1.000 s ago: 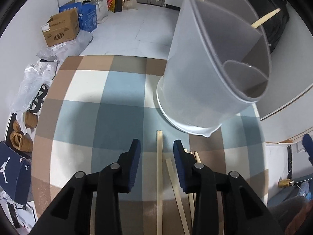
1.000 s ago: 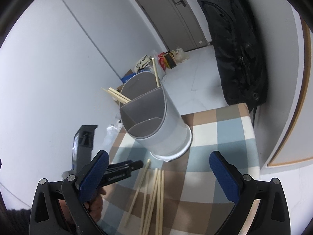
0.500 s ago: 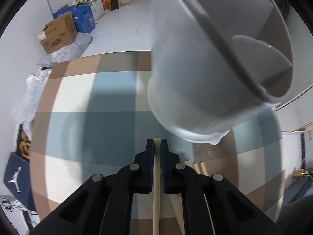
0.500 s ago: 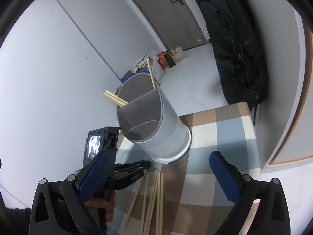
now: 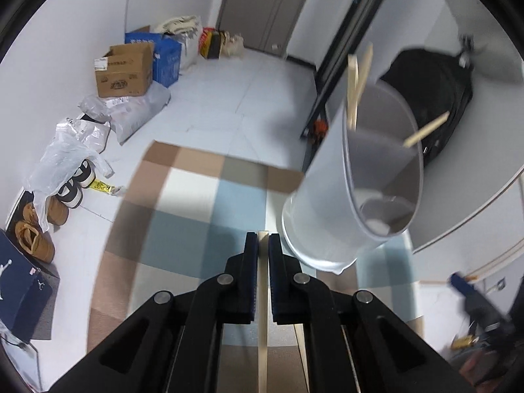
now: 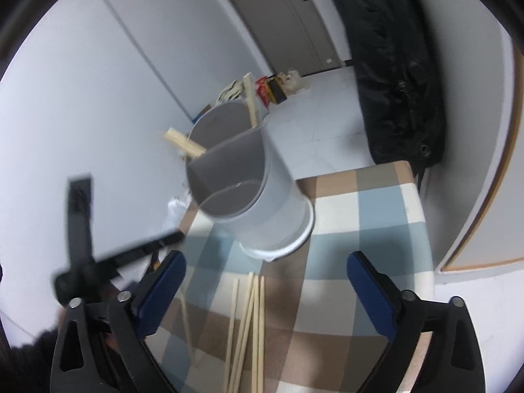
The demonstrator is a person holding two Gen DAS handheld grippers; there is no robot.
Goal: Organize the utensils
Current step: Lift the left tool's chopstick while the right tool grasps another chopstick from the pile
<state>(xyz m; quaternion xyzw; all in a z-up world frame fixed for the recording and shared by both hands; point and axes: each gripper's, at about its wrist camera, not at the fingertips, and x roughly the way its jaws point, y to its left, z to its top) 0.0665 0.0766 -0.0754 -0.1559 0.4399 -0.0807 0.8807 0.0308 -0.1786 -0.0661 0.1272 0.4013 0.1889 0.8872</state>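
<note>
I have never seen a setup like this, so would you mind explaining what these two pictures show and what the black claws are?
There is no robot here: a person holds a hand-operated gripper in each hand, and each carries a wide-angle camera looking forward along its jaws. One picture comes from the left gripper, the other from the right gripper.

The surface is a table with a checked cloth. A grey utensil holder with inner dividers stands on it; a few chopsticks already poke out of its top. More loose chopsticks lie on the cloth in front of it.

The left gripper's jaws are closed on a single chopstick, which runs straight between them. The right gripper's jaws stand wide apart and hold nothing.
</note>
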